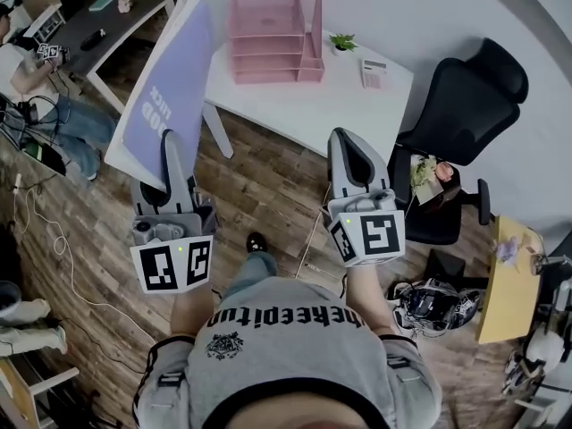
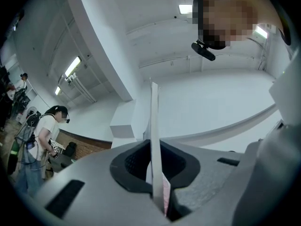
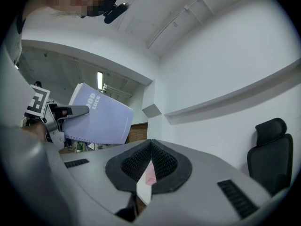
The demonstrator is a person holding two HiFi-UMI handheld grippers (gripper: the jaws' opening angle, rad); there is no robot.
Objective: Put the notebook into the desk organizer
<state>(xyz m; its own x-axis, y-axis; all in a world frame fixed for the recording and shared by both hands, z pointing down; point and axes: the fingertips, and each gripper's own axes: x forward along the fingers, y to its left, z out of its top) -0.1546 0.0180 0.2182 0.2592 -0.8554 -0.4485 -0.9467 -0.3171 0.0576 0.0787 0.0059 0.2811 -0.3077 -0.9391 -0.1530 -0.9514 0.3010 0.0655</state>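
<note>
Notebook (image 1: 170, 70), cover lettering partly hidden, lower edge buried in left tool (image 1: 168, 147)

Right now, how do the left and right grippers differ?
The left gripper is shut on the edge of the purple notebook. The right gripper has its jaws together with nothing in them. The left gripper's tips sit against the notebook, while the right gripper's tips are bare, short of the white desk. Both have the same grey build with a marker cube and are held out side by side.

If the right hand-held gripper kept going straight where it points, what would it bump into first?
Likely the white desk, near the small potted plant; the right hand-held gripper aims that way. Height is unclear, so it might pass over it.
</note>
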